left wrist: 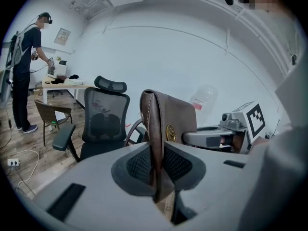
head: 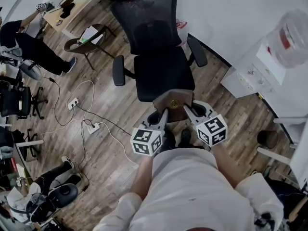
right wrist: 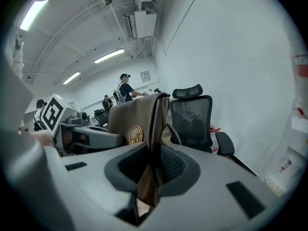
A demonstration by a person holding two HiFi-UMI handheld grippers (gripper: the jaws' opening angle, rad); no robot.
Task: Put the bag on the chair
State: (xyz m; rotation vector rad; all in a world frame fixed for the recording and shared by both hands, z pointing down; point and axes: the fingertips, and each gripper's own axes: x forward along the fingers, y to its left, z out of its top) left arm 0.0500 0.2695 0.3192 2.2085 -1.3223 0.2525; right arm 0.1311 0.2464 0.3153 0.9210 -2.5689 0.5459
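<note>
A brown leather bag [head: 173, 105] with a round gold emblem hangs between my two grippers, just in front of the black office chair [head: 159, 71]. My left gripper [head: 163, 113] is shut on the bag's left edge [left wrist: 156, 143]. My right gripper [head: 186, 110] is shut on the bag's right edge [right wrist: 155, 138]. The chair's seat lies directly beyond the bag in the head view. In the left gripper view the chair [left wrist: 103, 124] stands left of the bag, and in the right gripper view the chair [right wrist: 192, 119] stands to its right.
A white wall runs behind the chair, with a water dispenser [head: 269, 61] at the right. A wooden chair [head: 84, 44] and a desk [head: 77, 1] stand at the back left, near a standing person [head: 29, 47]. Cables and a power strip [head: 91, 126] lie on the wooden floor.
</note>
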